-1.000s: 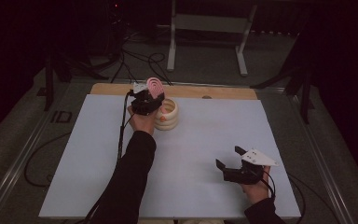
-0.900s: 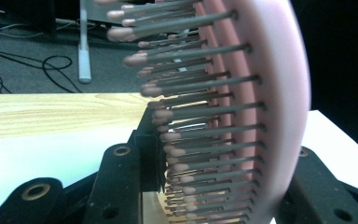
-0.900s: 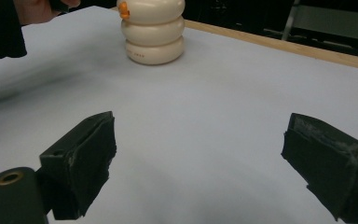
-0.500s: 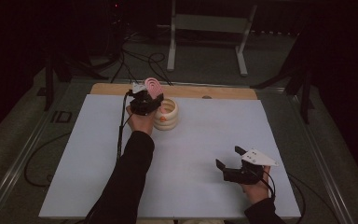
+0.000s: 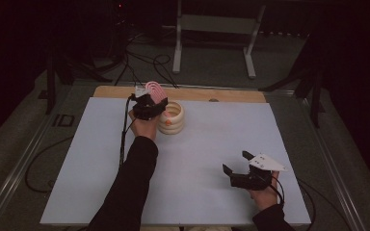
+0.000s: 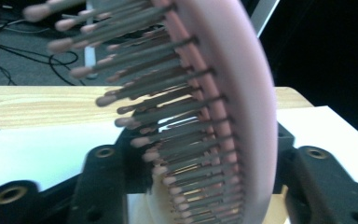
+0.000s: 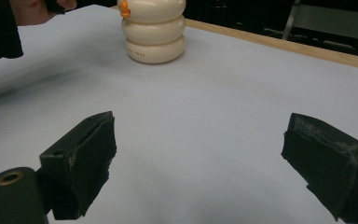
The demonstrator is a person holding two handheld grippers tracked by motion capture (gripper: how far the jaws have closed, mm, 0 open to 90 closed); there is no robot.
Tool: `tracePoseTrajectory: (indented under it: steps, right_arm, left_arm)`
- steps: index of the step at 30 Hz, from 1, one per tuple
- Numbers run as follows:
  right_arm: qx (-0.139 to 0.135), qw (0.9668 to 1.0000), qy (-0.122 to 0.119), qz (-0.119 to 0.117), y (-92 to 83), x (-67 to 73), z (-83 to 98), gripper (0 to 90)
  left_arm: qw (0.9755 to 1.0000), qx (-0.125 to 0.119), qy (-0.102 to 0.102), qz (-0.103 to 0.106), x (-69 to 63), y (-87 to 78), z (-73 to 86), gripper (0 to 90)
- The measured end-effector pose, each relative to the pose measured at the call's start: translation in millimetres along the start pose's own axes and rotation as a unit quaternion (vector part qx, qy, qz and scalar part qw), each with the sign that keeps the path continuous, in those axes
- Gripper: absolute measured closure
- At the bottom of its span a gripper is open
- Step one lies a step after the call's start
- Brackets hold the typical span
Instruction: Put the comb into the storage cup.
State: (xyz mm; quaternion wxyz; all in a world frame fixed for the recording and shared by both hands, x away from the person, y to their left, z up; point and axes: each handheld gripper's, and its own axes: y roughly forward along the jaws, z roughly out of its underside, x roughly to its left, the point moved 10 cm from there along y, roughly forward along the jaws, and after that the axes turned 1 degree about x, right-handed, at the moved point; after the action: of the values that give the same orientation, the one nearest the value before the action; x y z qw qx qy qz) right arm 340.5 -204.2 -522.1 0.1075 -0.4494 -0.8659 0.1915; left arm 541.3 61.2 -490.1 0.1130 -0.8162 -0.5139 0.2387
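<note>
At the table's far left, the left gripper (image 5: 150, 107) holds a pink hairbrush (image 5: 155, 90) head-up over the cream ringed holder (image 5: 172, 118). Its jaws have just been opening, the brush between them, so I can't tell if they grip; it could tip out. At near right, the right gripper (image 5: 235, 162) waits spread wide, empty. Small red print low on the holder is unreadable.

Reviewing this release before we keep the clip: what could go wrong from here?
1. The left gripper jaws have just been opening around the pink hairbrush, which stands tilted in the cream ringed holder; it may tip out.
2. Withdrawing, the jaws could snag the bristles and topple the holder.
</note>
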Motion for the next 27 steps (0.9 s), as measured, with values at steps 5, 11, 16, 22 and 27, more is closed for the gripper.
tracePoseTrajectory:
  steps: [5, 11, 16, 22, 27]
  right_arm:
    - [0.000, 1.0000, 0.000, 0.000, -0.1, 0.3, 0.0, 9.2]
    - [0.000, 1.0000, 0.000, -0.001, 0.1, 1.0, 0.1, 9.2]
    - [0.000, 1.0000, -0.001, -0.001, 0.4, 1.1, 0.2, 9.2]
    - [0.000, 1.0000, -0.001, -0.002, 0.6, 1.2, 0.4, 9.2]
    - [0.001, 1.0000, -0.001, -0.002, 0.7, 1.2, 0.6, 9.2]
  left_arm:
    - [0.9999, 0.002, 0.001, -0.012, 2.4, 0.1, 1.4, 38.0]
    - [0.9998, 0.002, 0.011, -0.016, 0.3, 0.6, 1.7, 27.1]
    - [0.9996, 0.007, 0.014, -0.024, 1.5, 1.5, 4.0, 19.6]
    - [0.9992, 0.006, 0.016, -0.037, 4.5, 0.3, 4.6, 15.3]
    - [0.9991, 0.003, 0.009, -0.042, 8.6, -1.9, 4.8, 13.7]
